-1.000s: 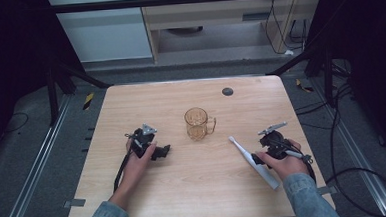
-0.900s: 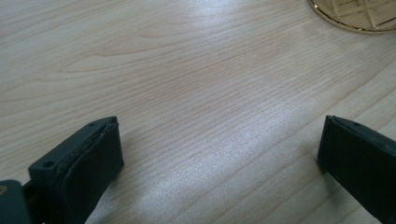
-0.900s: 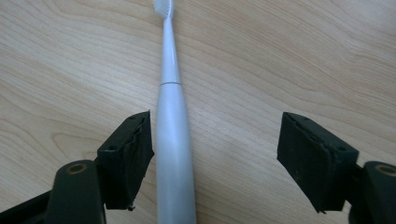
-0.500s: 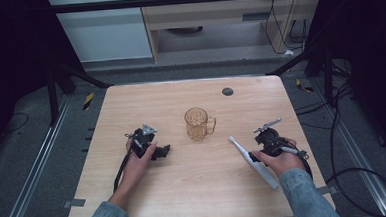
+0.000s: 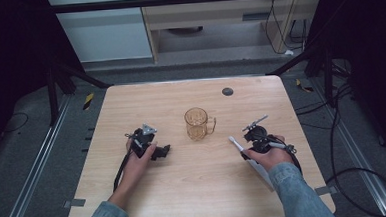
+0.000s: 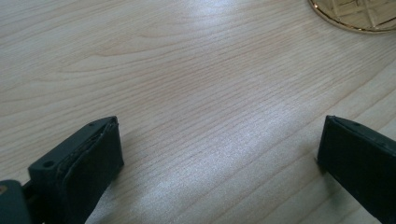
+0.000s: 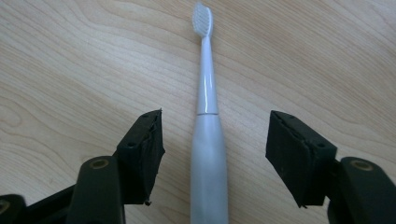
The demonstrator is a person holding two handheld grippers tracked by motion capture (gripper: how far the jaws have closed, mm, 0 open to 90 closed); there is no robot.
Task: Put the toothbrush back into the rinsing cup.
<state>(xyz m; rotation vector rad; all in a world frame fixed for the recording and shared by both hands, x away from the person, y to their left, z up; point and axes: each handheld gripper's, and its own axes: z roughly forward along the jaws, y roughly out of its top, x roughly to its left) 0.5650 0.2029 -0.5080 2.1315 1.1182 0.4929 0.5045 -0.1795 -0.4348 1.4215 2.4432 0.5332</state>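
On a pale wooden table (image 5: 130,101) with fine, wavy grain and rounded corners, seen from above, a person in blue denim sleeves holds a black two-jaw tool in each hand. Toward the left, the left gripper (image 5: 159,151) rests low on the tabletop, a grey three-cornered plate on its top and a dark cable trailing back along the forearm. From its own camera, the left gripper (image 6: 219,154) has its two blocky black jaws spread wide, with bare, softly shining wood between their matte, flat pads and nothing grasped. At the middle of the table stands a small amber glass mug (image 5: 198,123), see-through, with a diamond-patterned wall and a looped handle turned to the right; its golden rim (image 6: 359,14) shows at the top right corner of the left gripper view. Farther back sits a small dark round disc (image 5: 227,91), flat on the wood. To the right, a slim white electric toothbrush (image 5: 238,144) lies flat near the right hand, its head pointing up and to the left toward the mug. The right gripper (image 5: 244,151) is lowered over its handle. In the right gripper view, the toothbrush (image 7: 208,154) runs straight up the middle: a smooth, pale cylindrical handle narrowing to a thin neck and a small bristled head. The right gripper (image 7: 215,149) straddles that handle, its jaws having just been closing, yet a gap of wood remains on each side and neither rubbery pad touches the plastic.
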